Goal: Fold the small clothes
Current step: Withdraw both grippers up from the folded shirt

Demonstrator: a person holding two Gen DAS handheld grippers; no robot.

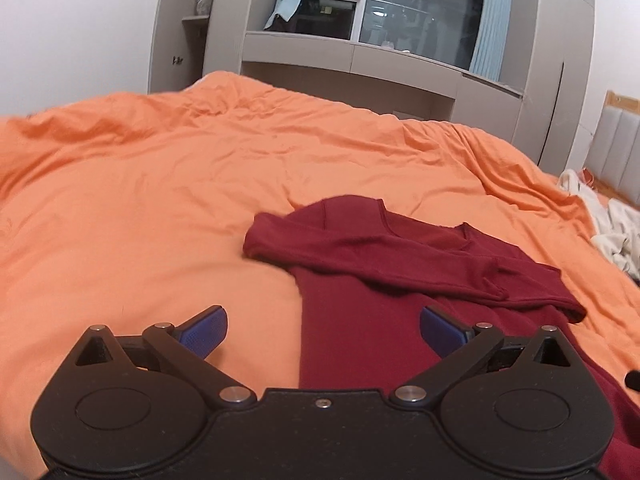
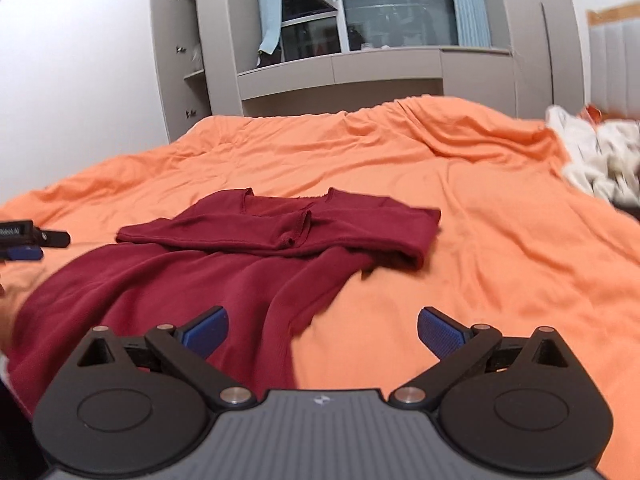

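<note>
A dark red long-sleeved top [image 1: 372, 280] [image 2: 224, 256] lies on the orange bed cover [image 1: 160, 184] [image 2: 480, 240], both sleeves folded across its chest. My left gripper [image 1: 323, 332] hangs wide open over the garment's left edge, nothing between its blue pads. My right gripper [image 2: 323, 330] is also wide open, above the garment's right edge low on the body, and holds nothing. The left gripper's tip [image 2: 24, 240] shows at the left edge of the right wrist view.
A heap of white clothes [image 1: 612, 232] [image 2: 600, 160] lies at the bed's right side. Grey cabinets and shelves [image 1: 360, 56] [image 2: 340, 64] with a dark window stand beyond the bed. A padded headboard [image 1: 620, 152] is at the right.
</note>
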